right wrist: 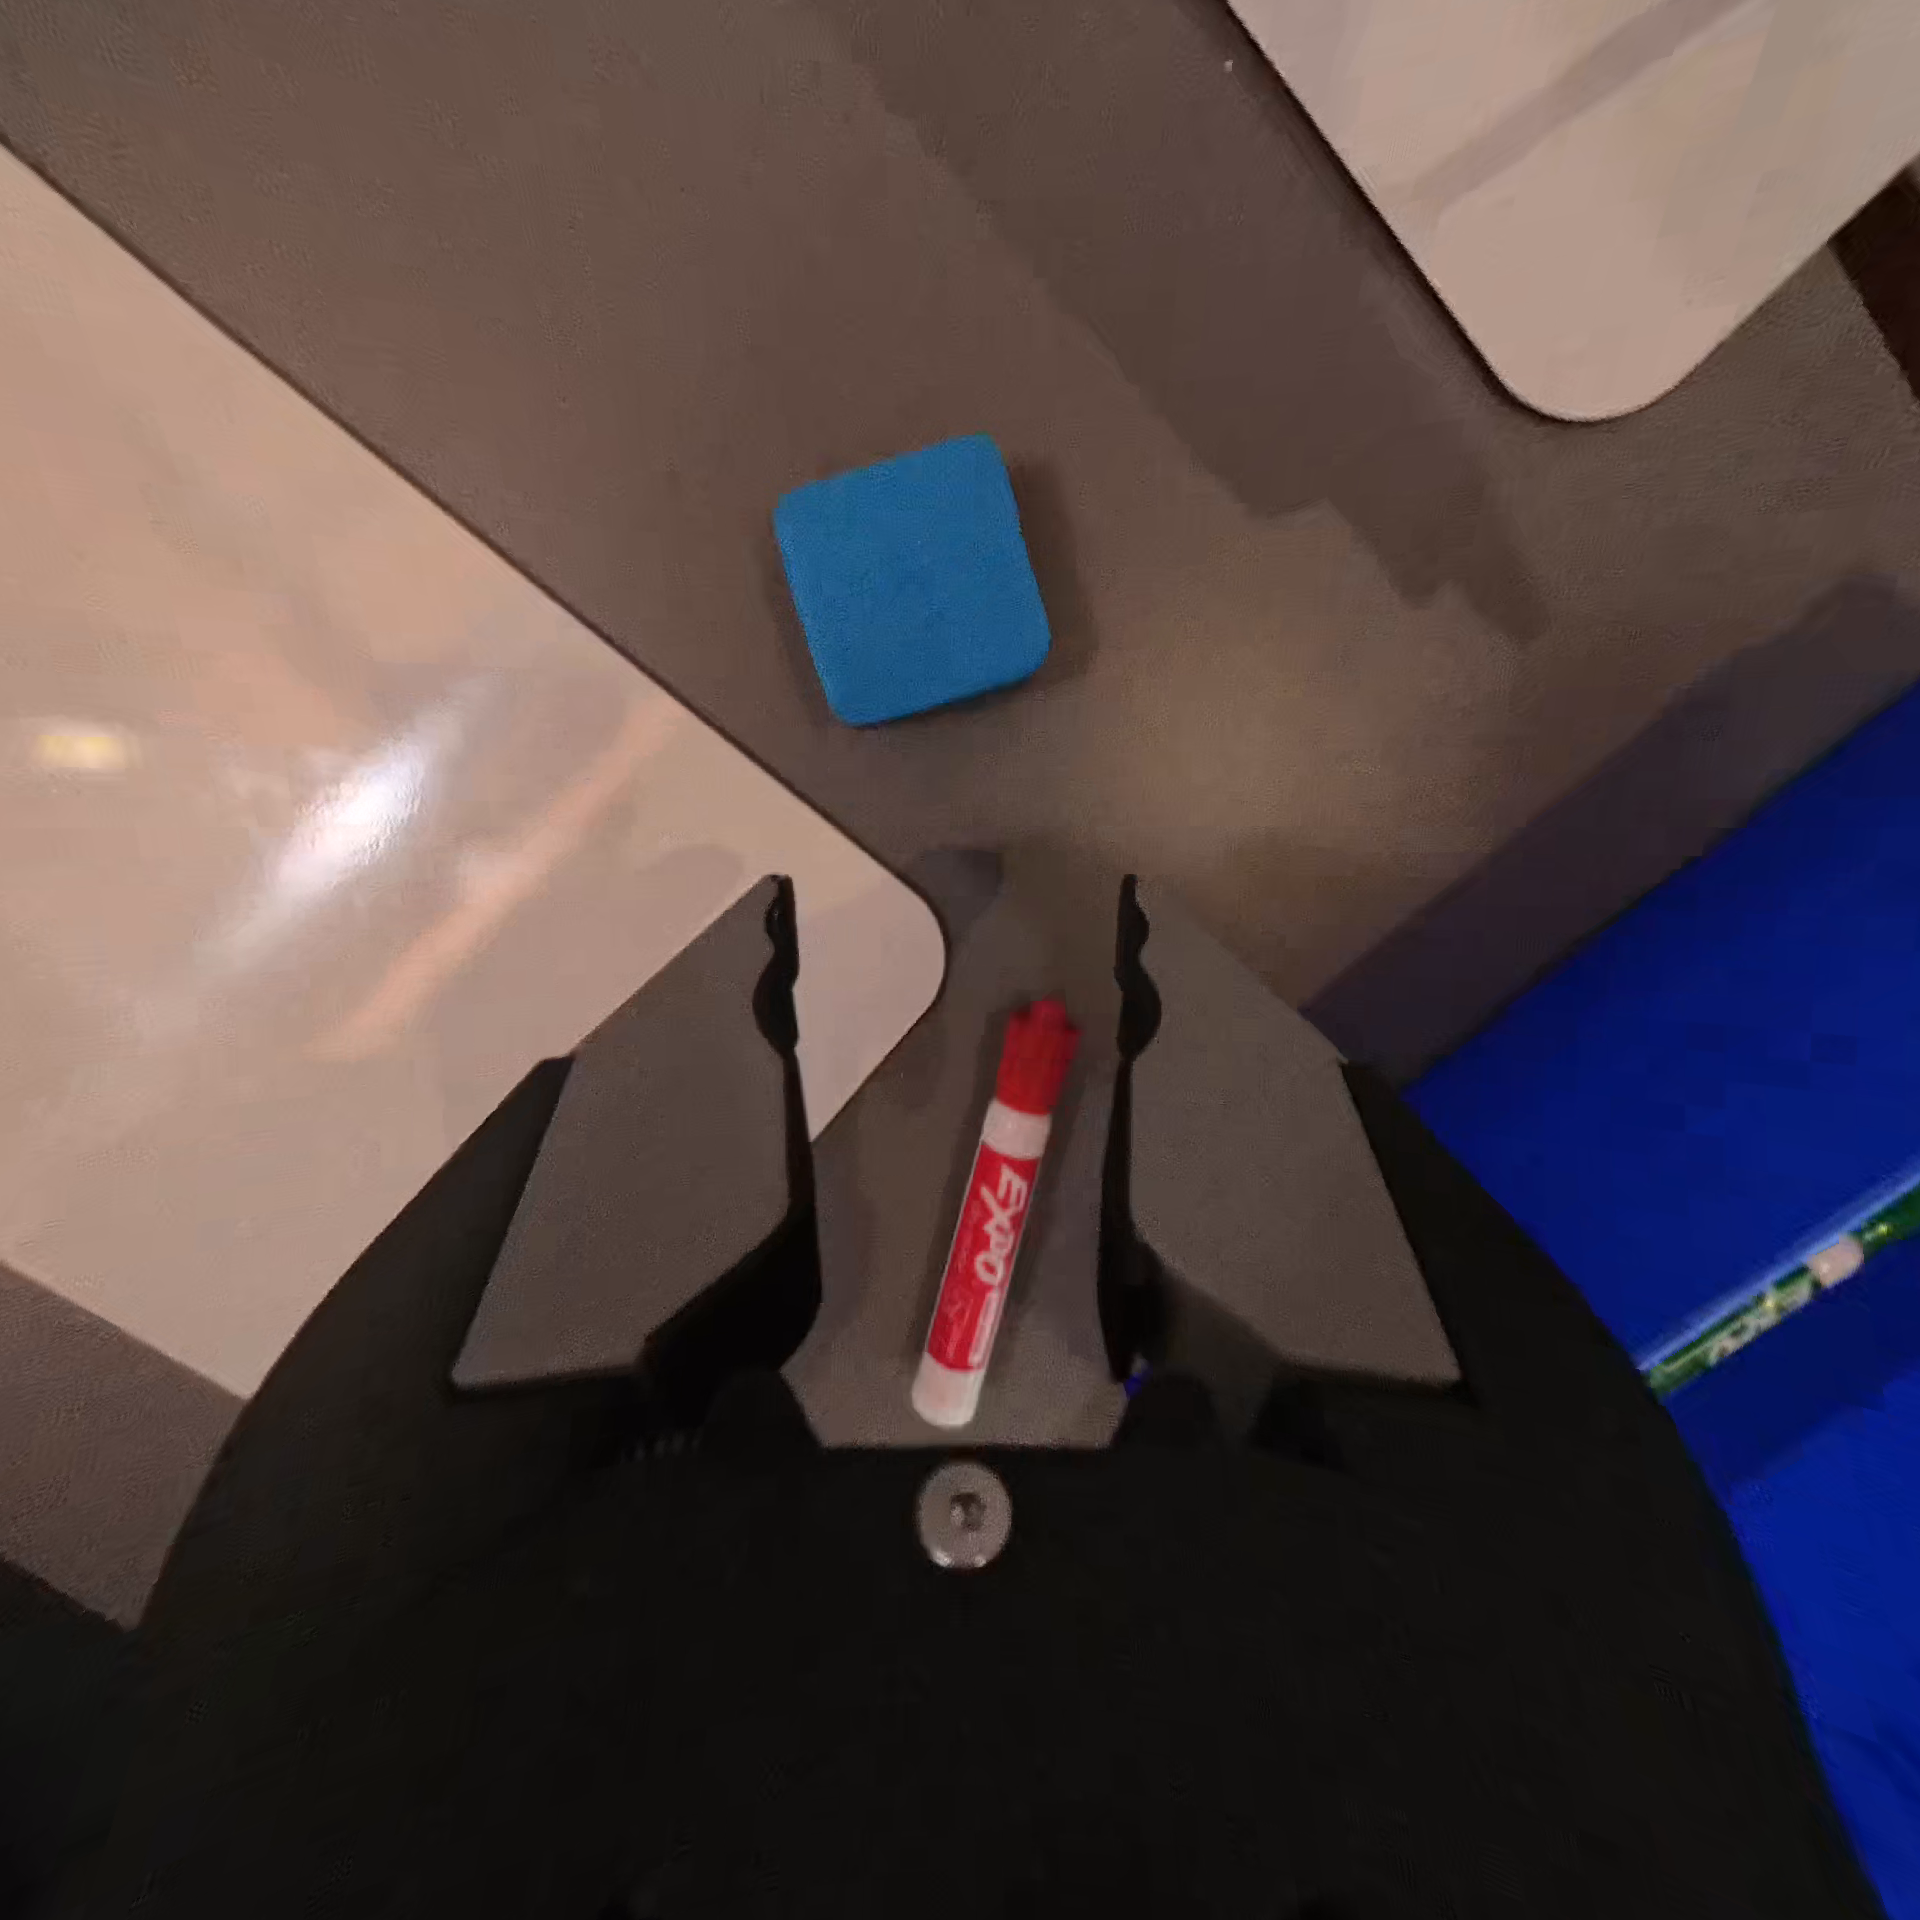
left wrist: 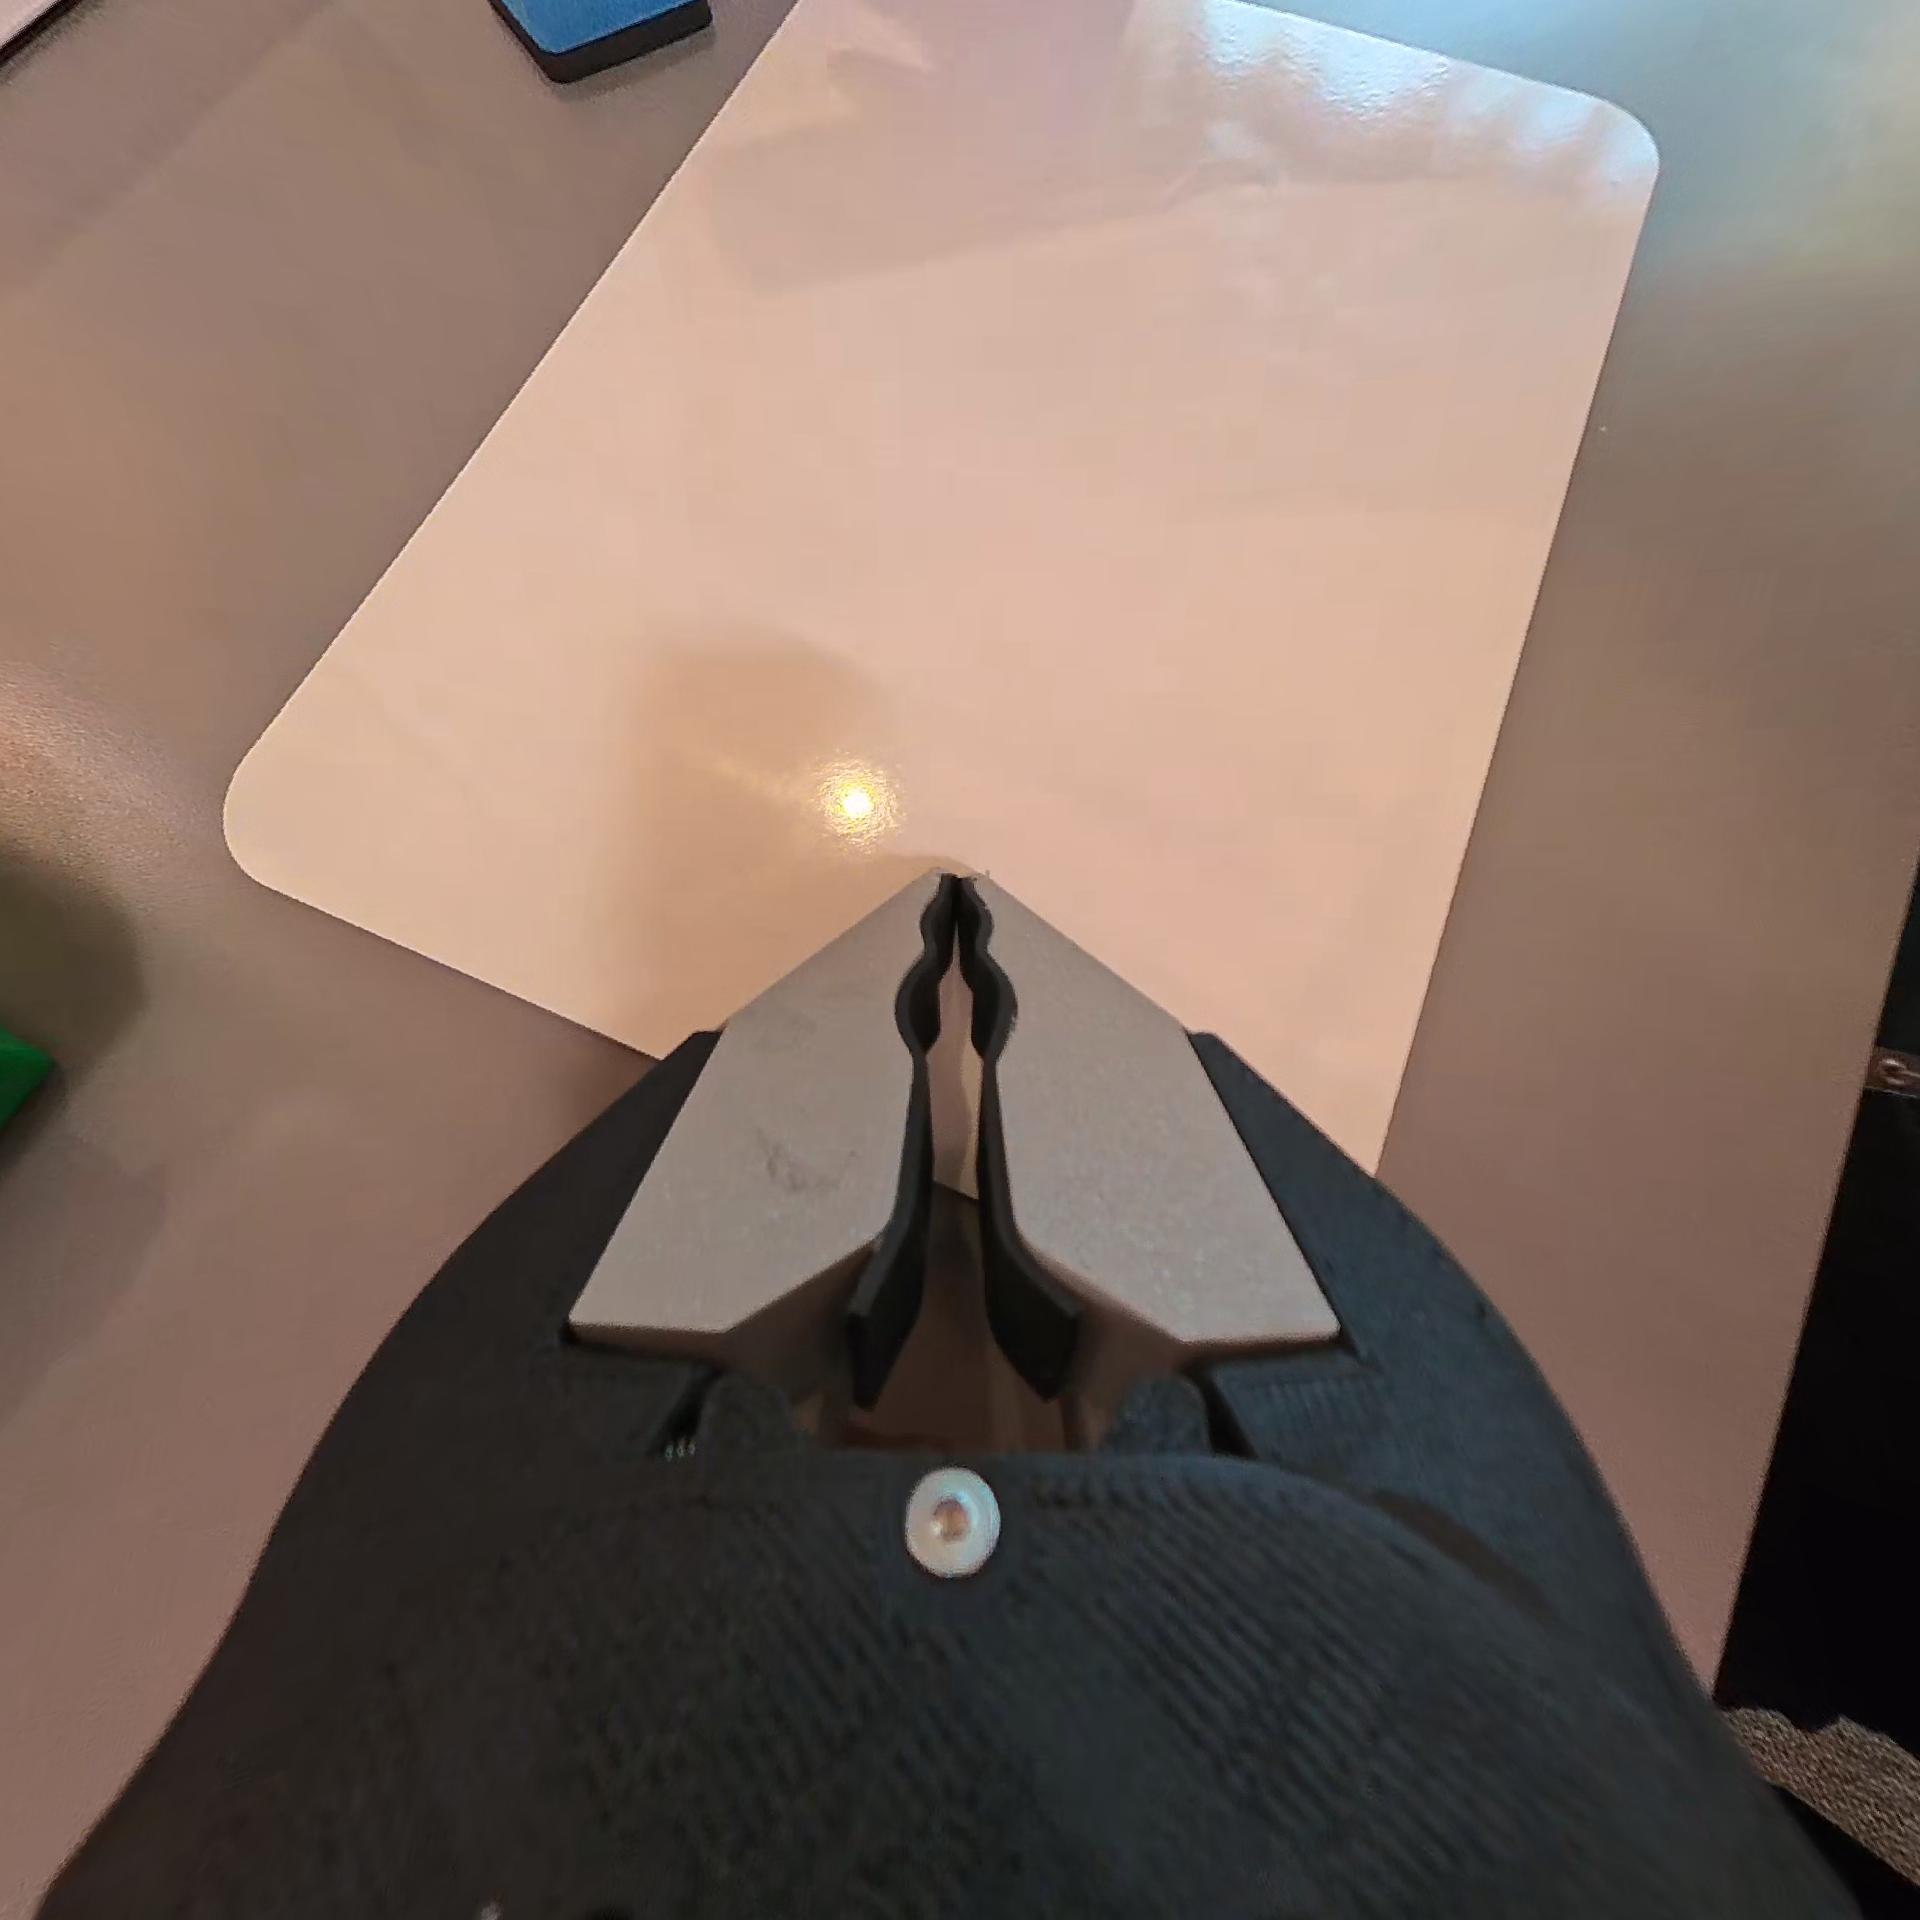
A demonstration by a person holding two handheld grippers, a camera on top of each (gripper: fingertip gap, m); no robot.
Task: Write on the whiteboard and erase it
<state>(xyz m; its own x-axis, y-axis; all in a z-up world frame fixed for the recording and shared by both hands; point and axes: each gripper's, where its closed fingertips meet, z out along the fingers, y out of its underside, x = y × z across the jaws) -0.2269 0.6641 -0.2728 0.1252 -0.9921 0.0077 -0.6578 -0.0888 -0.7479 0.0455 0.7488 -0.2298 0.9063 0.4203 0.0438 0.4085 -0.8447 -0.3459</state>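
Observation:
A blank white whiteboard with rounded corners lies flat on the grey-brown table. My left gripper is shut and empty, its tips over the board's near part. In the right wrist view the board fills the left side. My right gripper is open above a capped red marker, which lies on the table between the two fingers, cap pointing away. A blue square eraser lies on the table beyond the marker; its corner also shows at the top left of the left wrist view.
A second white board lies at the top right. A blue box with a green marker in it sits at the right. A green object is at the left edge. The table edge runs down the right.

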